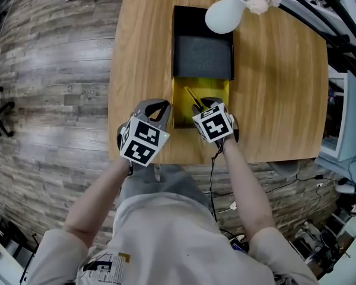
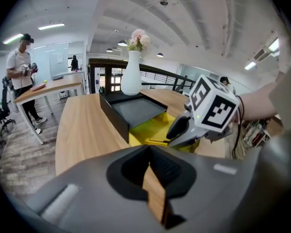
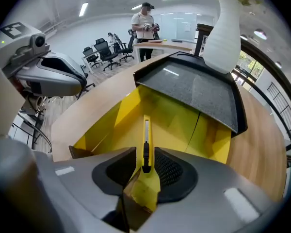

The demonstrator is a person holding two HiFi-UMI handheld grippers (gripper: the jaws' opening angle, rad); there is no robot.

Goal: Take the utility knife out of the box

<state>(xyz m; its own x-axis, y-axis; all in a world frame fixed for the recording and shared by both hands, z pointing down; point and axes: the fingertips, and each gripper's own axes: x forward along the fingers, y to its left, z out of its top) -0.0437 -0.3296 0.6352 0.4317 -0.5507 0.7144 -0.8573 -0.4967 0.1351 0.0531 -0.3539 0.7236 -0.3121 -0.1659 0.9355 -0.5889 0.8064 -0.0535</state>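
Note:
The utility knife (image 1: 193, 97), yellow with a black slider, lies lengthwise in the yellow tray (image 1: 219, 89) that sticks out of the black box (image 1: 202, 55). My right gripper (image 1: 209, 104) hangs over the tray's near end. It points steeply down and stands open, and the knife (image 3: 146, 140) shows through the gap between its jaws, untouched. In the right gripper view the tray's yellow wall (image 3: 174, 120) rises around the knife. My left gripper (image 1: 158, 107) is over bare table just left of the tray. Its jaws stand slightly apart with only the wood showing between them (image 2: 155, 193).
A white vase (image 1: 225, 13) with pink flowers stands on the far end of the black box. The wooden table (image 1: 285, 88) ends just below the grippers. A person (image 2: 22, 67) stands by another table far off.

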